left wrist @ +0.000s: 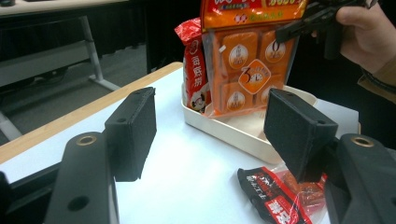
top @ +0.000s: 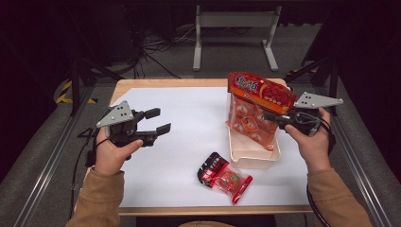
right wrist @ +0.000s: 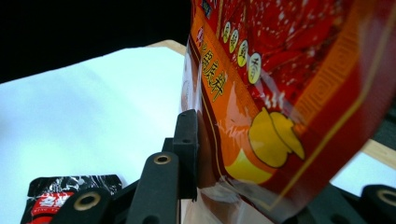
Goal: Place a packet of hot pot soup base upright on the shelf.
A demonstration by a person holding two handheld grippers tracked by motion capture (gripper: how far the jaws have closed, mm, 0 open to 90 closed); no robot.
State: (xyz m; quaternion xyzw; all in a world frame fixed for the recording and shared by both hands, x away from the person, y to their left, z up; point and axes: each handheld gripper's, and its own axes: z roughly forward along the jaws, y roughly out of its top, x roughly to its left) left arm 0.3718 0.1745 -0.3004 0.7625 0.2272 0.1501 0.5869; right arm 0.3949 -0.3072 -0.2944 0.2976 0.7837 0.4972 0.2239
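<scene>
Above the tray [top: 253, 158], right claw [top: 274, 116] grips the orange snack bag [top: 253, 111] upright.

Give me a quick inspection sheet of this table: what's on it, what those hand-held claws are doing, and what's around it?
Surface: white sheet on a wooden table.
Job's things: orange snack bag, upright, its lower end in the cream tray; a red packet stands in the tray beside it.
Clutter: a black-and-red packet lying flat on the sheet in front of the tray.
Grippers: right gripper clamped on the snack bag near its top; left gripper open, holding nothing, above the sheet.
Cables: a black cable trails from the left gripper; loose cables on the floor behind.
Surroundings: grey carpet, a grey metal stand beyond the table, dark room.
</scene>
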